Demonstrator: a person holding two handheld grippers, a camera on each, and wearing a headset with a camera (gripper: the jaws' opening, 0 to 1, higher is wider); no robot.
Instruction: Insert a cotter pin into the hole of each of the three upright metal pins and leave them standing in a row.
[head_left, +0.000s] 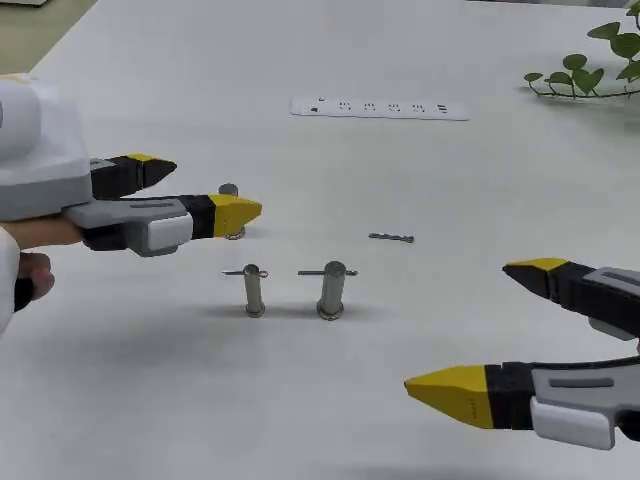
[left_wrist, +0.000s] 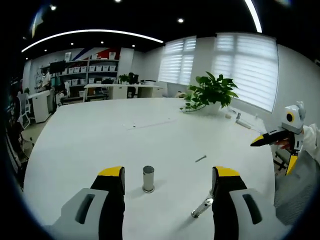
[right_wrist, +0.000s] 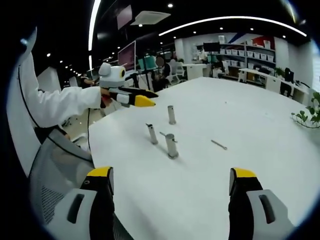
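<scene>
Seemed at the third and last fitting. Worked on a broad white table (head_left: 420, 170) in an office with blinds (left_wrist: 245, 65) and shelves (left_wrist: 95, 72). Held both tongs open and empty: left tongs (head_left: 214, 188) with the bare pin (left_wrist: 148, 179) just ahead between the jaws, right tongs (head_left: 457, 326) well back. Counted two fitted pins (head_left: 254, 292) (head_left: 331, 290) between the tongs. Probably needed the right tongs to lift the loose cotter pin (head_left: 391, 238) beyond them, then thread it

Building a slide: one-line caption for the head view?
Open left gripper and right gripper; two cottered pins, one bare pin, one loose cotter pin.
</scene>
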